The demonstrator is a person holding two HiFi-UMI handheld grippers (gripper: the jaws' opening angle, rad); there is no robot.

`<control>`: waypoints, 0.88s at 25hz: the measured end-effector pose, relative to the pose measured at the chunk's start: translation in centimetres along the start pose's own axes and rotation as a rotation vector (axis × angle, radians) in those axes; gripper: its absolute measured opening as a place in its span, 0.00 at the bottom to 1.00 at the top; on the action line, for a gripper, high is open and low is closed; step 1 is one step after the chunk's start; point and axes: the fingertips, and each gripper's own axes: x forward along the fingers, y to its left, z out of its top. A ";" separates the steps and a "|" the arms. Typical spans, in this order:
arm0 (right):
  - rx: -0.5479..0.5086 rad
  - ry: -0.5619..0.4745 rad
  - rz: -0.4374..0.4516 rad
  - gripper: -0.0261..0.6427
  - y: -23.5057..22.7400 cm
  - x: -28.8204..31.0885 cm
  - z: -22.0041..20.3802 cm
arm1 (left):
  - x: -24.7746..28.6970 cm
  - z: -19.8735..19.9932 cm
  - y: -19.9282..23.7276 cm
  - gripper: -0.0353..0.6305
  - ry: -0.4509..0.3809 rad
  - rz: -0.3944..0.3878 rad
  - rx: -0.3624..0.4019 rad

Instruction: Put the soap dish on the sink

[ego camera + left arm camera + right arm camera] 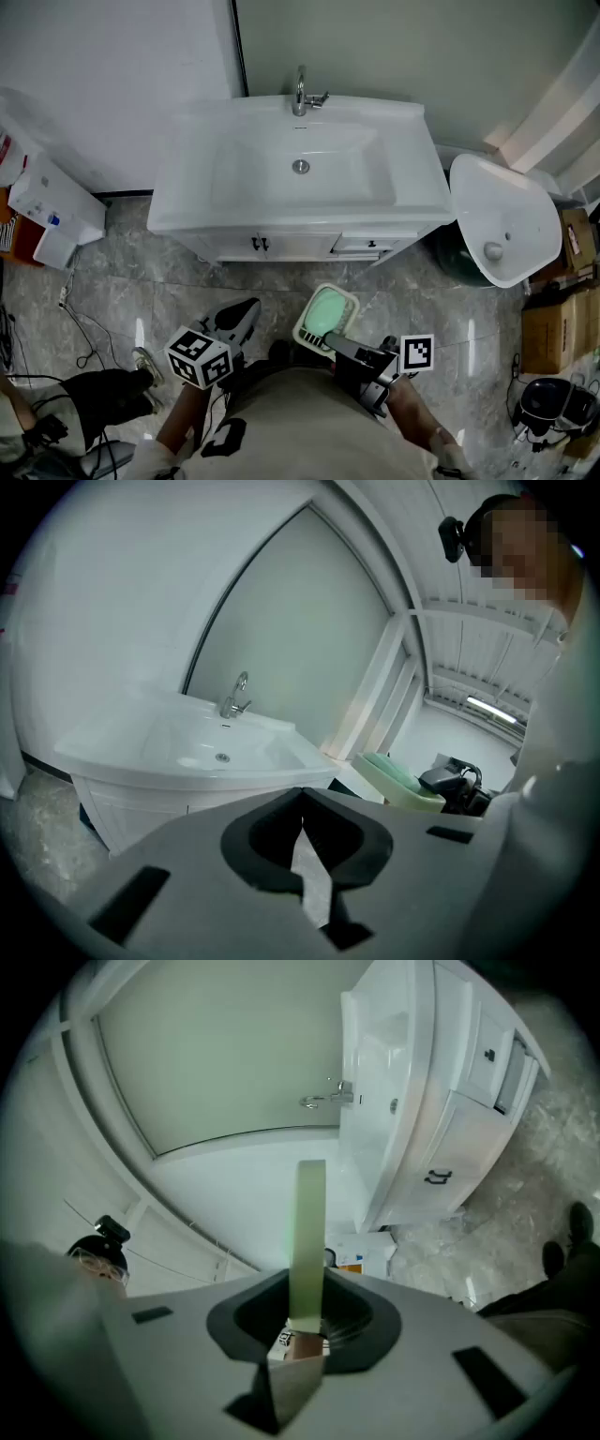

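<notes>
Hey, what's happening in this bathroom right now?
A person stands facing the white sink with a gripper in each hand. The right gripper is clamped on the rim of the green soap dish and holds it in the air, short of the sink. The left gripper is shut and empty beside it. The dish is not yet on the sink.

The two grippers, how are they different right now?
The right gripper has its fingers pinched on the edge of the green soap dish; the left gripper has its fingers shut together on nothing. The right gripper is rolled onto its side, so the sink looks sideways in the right gripper view; the left gripper sits upright. Both are held low in front of the sink, not over it.
</notes>
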 end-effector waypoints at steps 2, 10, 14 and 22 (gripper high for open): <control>-0.027 0.007 0.021 0.17 0.2 1.8 -0.9 | -1.2 0.9 1.1 0.08 -0.008 -0.045 0.038; -0.107 0.054 0.023 0.17 0.5 4.6 -6.3 | -7.7 -1.3 6.5 0.08 0.038 0.003 0.120; -0.130 0.048 0.022 0.17 1.0 4.5 -7.7 | -8.0 -2.5 5.4 0.08 0.031 -0.049 0.050; -0.164 0.070 0.027 0.18 1.3 3.6 -8.2 | -6.3 -3.8 -0.5 0.08 0.049 -0.139 0.094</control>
